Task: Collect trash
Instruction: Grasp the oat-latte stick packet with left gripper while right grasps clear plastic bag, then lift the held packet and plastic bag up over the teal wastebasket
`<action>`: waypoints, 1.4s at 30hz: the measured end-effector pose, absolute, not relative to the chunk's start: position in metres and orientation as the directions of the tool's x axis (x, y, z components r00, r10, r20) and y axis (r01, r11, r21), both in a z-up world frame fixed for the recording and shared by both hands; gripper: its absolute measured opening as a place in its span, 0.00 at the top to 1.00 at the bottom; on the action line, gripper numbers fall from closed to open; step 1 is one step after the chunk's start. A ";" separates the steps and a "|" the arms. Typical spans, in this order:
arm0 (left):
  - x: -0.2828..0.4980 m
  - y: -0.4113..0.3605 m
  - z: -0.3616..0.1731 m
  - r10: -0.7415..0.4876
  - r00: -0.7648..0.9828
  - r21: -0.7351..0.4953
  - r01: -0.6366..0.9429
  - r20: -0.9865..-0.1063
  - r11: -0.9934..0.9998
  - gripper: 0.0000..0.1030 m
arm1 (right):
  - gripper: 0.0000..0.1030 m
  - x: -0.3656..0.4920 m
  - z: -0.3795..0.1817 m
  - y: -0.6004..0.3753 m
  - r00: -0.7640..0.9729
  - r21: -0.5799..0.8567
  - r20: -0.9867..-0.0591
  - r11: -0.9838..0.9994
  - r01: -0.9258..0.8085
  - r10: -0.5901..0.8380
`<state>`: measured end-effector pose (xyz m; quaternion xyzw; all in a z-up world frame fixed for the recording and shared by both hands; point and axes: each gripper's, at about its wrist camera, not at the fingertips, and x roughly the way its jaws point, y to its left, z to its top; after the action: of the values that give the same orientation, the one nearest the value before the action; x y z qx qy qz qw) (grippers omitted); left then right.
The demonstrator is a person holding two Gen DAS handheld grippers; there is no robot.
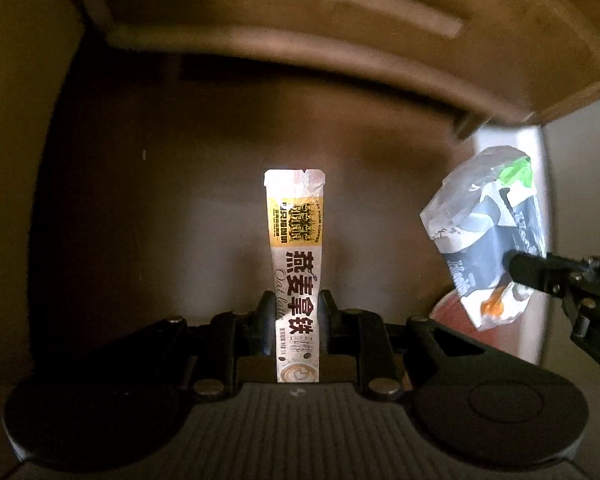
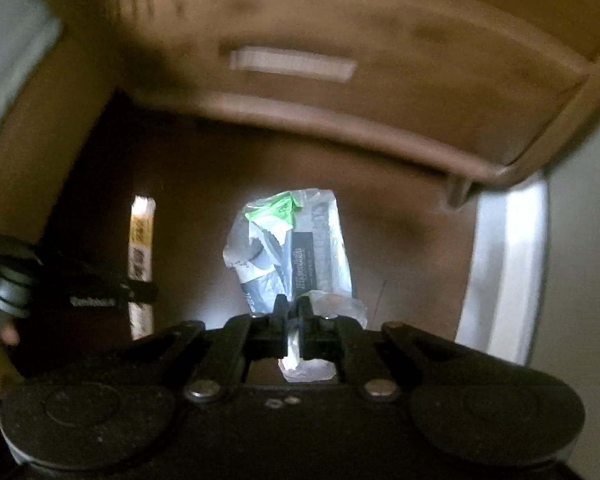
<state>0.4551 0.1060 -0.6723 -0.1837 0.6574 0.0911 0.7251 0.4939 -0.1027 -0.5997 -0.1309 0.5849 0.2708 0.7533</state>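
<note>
My left gripper (image 1: 295, 300) is shut on an oat latte stick sachet (image 1: 295, 240), white with a yellow band, held upright over the dark inside of a brown bin (image 1: 219, 52). My right gripper (image 2: 292, 308) is shut on a crumpled white, grey and green wrapper (image 2: 291, 240), also held over the bin's dark opening. In the left wrist view the wrapper (image 1: 488, 236) and the right gripper's finger (image 1: 540, 274) show at the right. In the right wrist view the sachet (image 2: 141, 240) and the left gripper (image 2: 99, 292) show at the left.
The bin's raised brown lid (image 2: 340, 40) hangs over both grippers, with a pale slot in it. The bin's light rim (image 2: 504, 264) runs down the right side. A reddish round object (image 1: 448, 312) sits low behind the wrapper.
</note>
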 end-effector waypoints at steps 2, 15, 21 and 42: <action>0.458 0.109 -0.640 -0.116 0.178 -0.176 -0.367 -0.977 0.913 0.79 | 0.97 0.491 -0.566 -0.107 0.218 0.136 -0.931 0.832 -0.538 0.293; 0.469 0.131 -0.424 -0.092 0.516 -0.257 -0.260 -0.852 0.931 0.79 | 0.97 0.472 -0.392 -0.116 0.494 0.134 -0.756 0.841 -0.525 0.429; 0.474 0.132 -0.344 -0.070 0.638 -0.236 -0.179 -0.767 0.955 0.79 | 0.97 0.468 -0.325 -0.117 0.550 0.182 -0.659 0.818 -0.545 0.513; 0.514 0.131 -0.115 0.027 0.887 -0.148 -0.106 -0.461 0.983 0.79 | 0.97 0.504 -0.122 -0.084 0.761 0.036 -0.310 0.807 -0.589 0.570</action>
<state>0.5136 0.1310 -0.1147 -0.0849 0.2350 0.0344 0.9677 0.5036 -0.0839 -0.1224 -0.0317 0.1550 0.3090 0.9378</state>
